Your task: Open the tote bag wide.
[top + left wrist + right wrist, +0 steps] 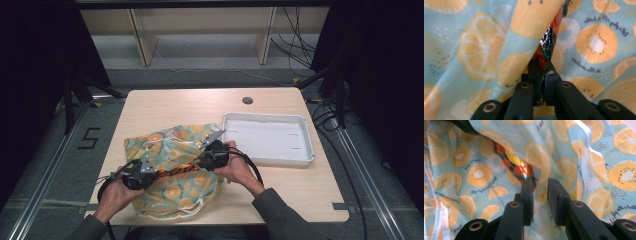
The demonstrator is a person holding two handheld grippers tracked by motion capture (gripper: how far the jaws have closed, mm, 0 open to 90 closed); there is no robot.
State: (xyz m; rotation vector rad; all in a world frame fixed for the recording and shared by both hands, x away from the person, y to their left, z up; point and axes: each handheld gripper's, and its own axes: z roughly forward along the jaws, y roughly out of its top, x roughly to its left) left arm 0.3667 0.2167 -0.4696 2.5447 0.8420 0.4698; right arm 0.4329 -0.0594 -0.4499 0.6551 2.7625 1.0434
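A light-blue cloth bag printed with orange slices lies crumpled at the table's front left. A shiny red-orange snack packet shows in a gap of the cloth between my two grippers. My left gripper points right, and in the left gripper view its jaws are shut on the packet's crimped edge, with the cloth draped beside it. My right gripper points left toward it. Its jaws stand narrowly apart on a fold of the bag's cloth, just below the packet.
A shallow white tray sits on the table's right half, close to my right hand. A round cable hole lies near the far edge. Black cables trail from both grippers toward the front edge.
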